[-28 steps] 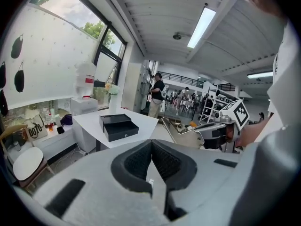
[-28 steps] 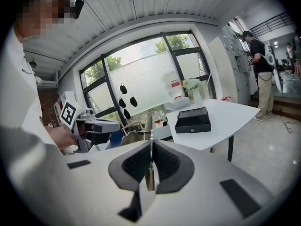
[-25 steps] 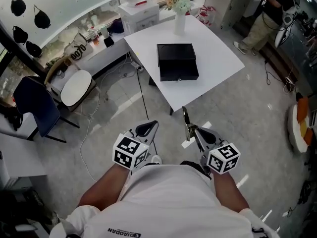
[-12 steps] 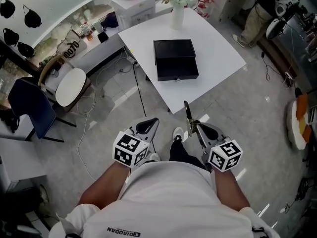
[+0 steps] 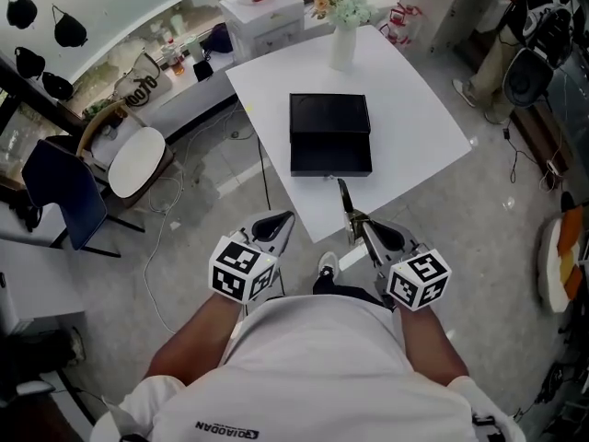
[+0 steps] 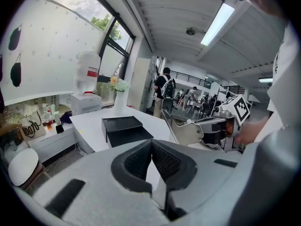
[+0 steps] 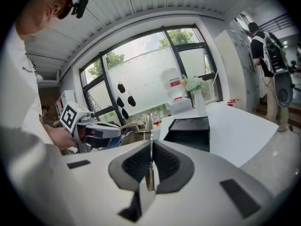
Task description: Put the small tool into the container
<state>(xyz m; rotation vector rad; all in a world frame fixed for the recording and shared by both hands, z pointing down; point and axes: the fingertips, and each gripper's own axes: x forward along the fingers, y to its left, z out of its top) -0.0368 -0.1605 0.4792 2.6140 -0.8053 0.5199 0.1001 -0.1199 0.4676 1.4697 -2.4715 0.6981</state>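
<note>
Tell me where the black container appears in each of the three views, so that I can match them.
Head view: the black container is at upper centre, on the white table.
Left gripper view: it is left of centre, at mid height.
Right gripper view: it is right of centre, at mid height.
Shared landmark: the vase of flowers stands behind the container in all three.

Grey floor (image 5: 442, 219), white table (image 5: 405, 109), blue chair (image 5: 64, 201)
</note>
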